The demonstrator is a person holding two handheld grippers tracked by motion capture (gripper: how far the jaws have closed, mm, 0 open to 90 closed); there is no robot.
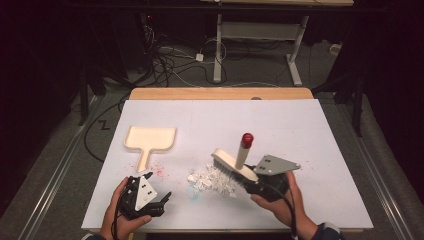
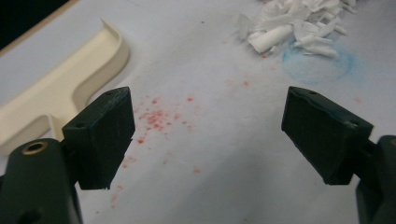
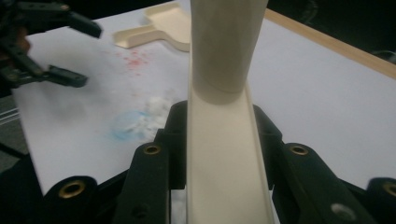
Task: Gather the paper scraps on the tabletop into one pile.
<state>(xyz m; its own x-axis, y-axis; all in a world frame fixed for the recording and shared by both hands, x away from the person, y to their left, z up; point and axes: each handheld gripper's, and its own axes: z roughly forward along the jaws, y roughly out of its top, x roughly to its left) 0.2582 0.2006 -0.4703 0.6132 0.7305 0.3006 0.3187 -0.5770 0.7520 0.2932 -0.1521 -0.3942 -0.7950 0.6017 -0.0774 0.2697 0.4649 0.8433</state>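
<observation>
black grippers [image 1: 150,200] with brass screws, grey three-cornered plates, black cables

a white-covered table [image 1: 310,130] bears a cream dustpan [image 1: 150,139] and white scraps [image 1: 212,179].

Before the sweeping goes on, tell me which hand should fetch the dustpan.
Left. The left gripper is open and empty, and the dustpan lies just ahead of it. The right gripper is shut on the brush beside the white scraps.

The left tool [image 1: 161,199] hangs low with jaws wide apart, while the right tool [image 1: 252,179] is clamped tight, angled leftward.
</observation>
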